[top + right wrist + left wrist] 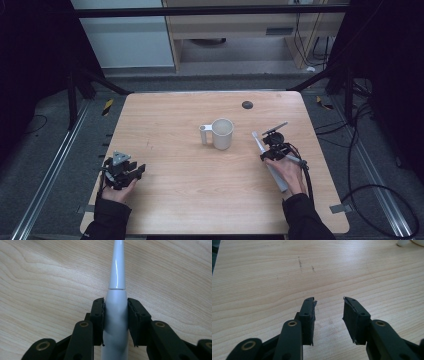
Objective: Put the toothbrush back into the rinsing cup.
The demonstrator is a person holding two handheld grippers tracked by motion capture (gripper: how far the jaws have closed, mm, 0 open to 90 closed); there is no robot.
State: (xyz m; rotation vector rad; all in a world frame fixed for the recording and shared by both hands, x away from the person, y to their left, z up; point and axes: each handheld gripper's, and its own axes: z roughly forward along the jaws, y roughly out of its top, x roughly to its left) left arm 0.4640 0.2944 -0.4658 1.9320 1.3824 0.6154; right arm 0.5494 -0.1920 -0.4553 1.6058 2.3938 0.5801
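Wooden table (165, 200), largest thing in frame, bare across most of its face. White mug (222, 133) stands upright near centre, mouth open upward, handle toward nine o'clock; a likely holder for what the right hand carries. At roughly four o'clock from the mug, the white electric toothbrush (267, 159) lies flat on the table, head end pointing toward eleven o'clock. Right gripper (115, 303) has its jaws clenched on the thick handle just below the neck joint (a sensible place, widest and least slippery), pads pressed on both sides. Left gripper (329, 301) rests at eight o'clock, jaws parted over bare wood, grasping nothing, probably waiting in reserve.
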